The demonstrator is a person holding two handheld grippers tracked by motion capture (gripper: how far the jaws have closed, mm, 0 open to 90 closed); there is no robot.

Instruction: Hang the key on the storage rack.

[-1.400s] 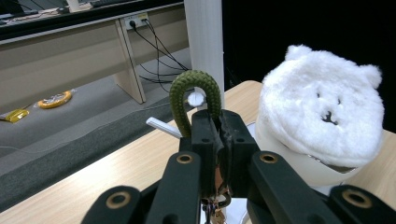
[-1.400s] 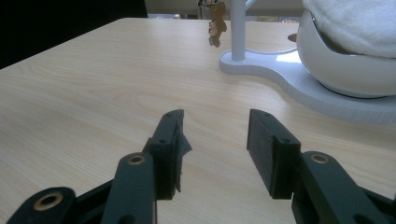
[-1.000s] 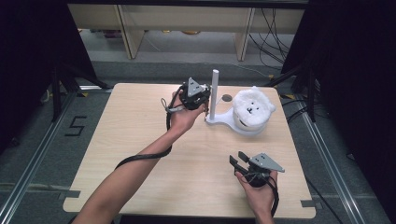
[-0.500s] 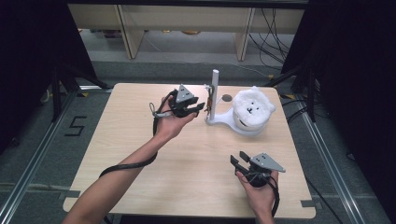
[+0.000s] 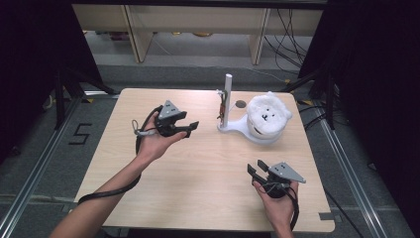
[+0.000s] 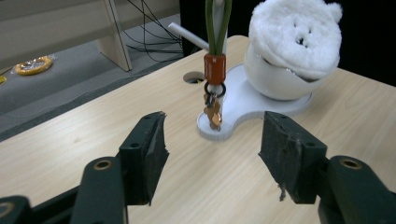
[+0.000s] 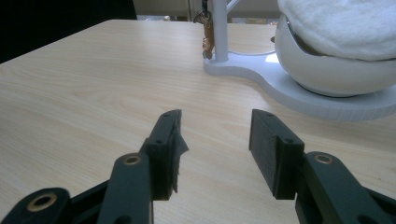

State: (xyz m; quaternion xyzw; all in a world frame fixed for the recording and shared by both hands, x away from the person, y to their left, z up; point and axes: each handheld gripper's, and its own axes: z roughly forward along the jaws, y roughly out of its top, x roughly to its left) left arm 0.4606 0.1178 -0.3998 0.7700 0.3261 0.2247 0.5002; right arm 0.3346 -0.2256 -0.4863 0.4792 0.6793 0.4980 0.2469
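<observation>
On the table (image 5: pixel 148 198): one white stand (image 5: pixel 236 128) with one upright post (image 5: pixel 227 94), one keychain (image 5: pixel 221 110) hanging on it, one white plush bear (image 5: pixel 268 116), and two handheld grippers, left (image 5: pixel 184 129) and right (image 5: pixel 258 171).

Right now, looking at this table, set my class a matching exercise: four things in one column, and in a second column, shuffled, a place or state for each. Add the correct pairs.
Column one:
1. keyring
2. fluffy white bear
3. left gripper
4. right gripper

Column two:
A. sits in the bowl of the white stand
B. jaws open and empty, near the table's front edge
C. hangs on the stand's post by a green loop
D. jaws open and empty, pointing toward the post

Pairs: 1-C, 2-A, 3-D, 4-B
</observation>
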